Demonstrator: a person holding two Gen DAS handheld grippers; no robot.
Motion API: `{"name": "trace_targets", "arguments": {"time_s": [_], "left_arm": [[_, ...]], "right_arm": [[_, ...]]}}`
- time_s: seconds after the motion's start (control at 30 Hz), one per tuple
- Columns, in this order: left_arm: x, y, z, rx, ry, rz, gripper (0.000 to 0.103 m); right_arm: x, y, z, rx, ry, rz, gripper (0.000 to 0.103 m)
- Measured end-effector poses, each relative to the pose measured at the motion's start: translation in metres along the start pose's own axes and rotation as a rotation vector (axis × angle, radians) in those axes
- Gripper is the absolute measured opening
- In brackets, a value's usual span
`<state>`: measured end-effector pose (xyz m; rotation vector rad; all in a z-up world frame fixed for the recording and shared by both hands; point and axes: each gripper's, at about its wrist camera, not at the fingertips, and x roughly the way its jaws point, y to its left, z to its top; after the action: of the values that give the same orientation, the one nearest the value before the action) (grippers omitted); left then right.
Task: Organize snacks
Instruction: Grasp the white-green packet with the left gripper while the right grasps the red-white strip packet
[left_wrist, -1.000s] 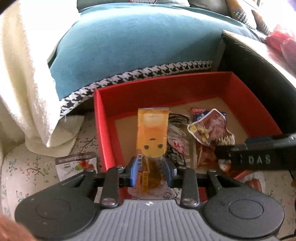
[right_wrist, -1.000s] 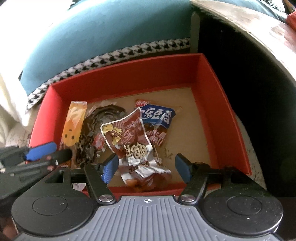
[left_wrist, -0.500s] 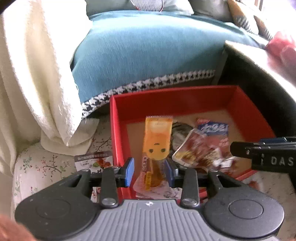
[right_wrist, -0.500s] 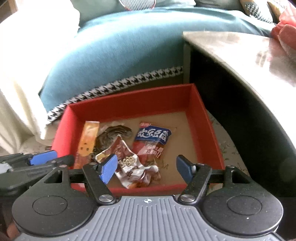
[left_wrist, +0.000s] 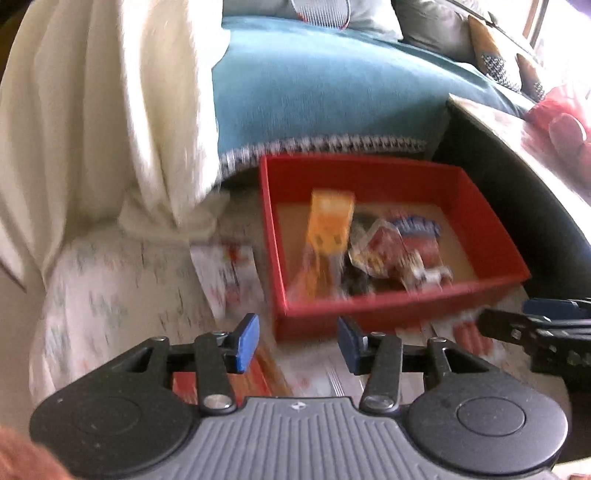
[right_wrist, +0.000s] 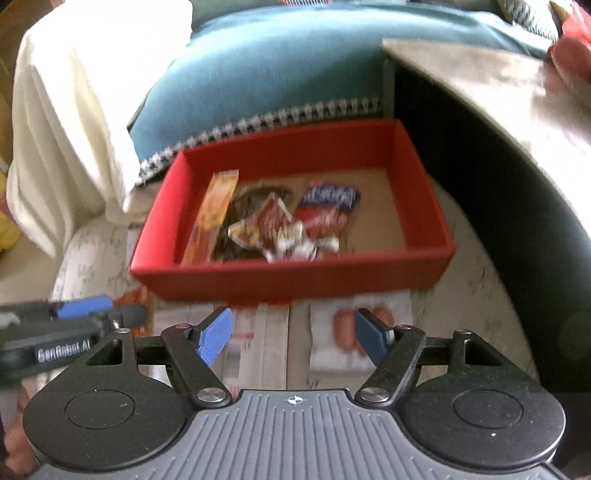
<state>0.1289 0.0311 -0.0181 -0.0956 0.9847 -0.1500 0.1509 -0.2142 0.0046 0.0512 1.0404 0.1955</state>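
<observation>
Jaws opening on both the left gripper (left_wrist: 297, 341) and right gripper (right_wrist: 291, 336), nothing between them. Four snack packets, orange one (right_wrist: 214, 214) included, lie in the red box (right_wrist: 295, 277); several packets (right_wrist: 345, 339) remain outside, still to collect.

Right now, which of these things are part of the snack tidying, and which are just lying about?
Part of the job:
red box
orange packet in it
red and silver packet in it
sausage packet outside the box

Just lying about:
teal cushion
cream blanket
</observation>
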Motion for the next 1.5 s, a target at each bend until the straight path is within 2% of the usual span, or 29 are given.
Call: {"name": "trace_targets", "arguments": {"time_s": [0.1, 0.27, 0.47, 0.67, 0.83, 1.07, 1.13, 1.2, 1.27, 1.3, 1.5], "left_arm": [[0.001, -0.005, -0.019, -0.005, 0.035, -0.017, 0.041], [0.011, -0.019, -0.04, 0.014, 0.084, 0.0, 0.042], [0.02, -0.025, -0.044, -0.046, 0.111, -0.005, 0.042], [0.029, -0.036, -0.047, -0.046, 0.122, 0.009, 0.043], [0.032, -0.034, -0.047, -0.061, 0.117, 0.032, 0.049], [0.042, -0.021, -0.048, -0.129, 0.162, 0.025, 0.062], [0.045, -0.026, -0.051, -0.108, 0.146, 0.047, 0.063], [0.046, -0.033, -0.053, -0.07, 0.132, 0.072, 0.063], [0.046, -0.033, -0.053, -0.055, 0.123, 0.085, 0.057], [0.044, -0.032, -0.053, -0.056, 0.121, 0.08, 0.05], [0.034, -0.016, -0.051, -0.074, 0.137, 0.059, 0.041]], "right_arm": [[0.002, 0.002, -0.008, -0.006, 0.017, 0.003, 0.079], [0.007, 0.006, -0.011, -0.017, 0.039, 0.026, 0.079], [0.009, 0.007, -0.01, -0.012, 0.044, 0.042, 0.08], [0.012, 0.006, -0.009, -0.006, 0.053, 0.046, 0.081], [0.013, 0.007, -0.01, -0.005, 0.06, 0.053, 0.082], [0.017, 0.012, -0.009, -0.013, 0.068, 0.055, 0.083], [0.017, 0.011, -0.009, -0.01, 0.069, 0.051, 0.084], [0.019, 0.008, -0.009, -0.006, 0.074, 0.049, 0.084], [0.022, 0.007, -0.01, -0.004, 0.082, 0.048, 0.084], [0.023, 0.007, -0.01, -0.002, 0.087, 0.049, 0.084], [0.037, 0.017, -0.014, -0.01, 0.132, 0.072, 0.084]]}}
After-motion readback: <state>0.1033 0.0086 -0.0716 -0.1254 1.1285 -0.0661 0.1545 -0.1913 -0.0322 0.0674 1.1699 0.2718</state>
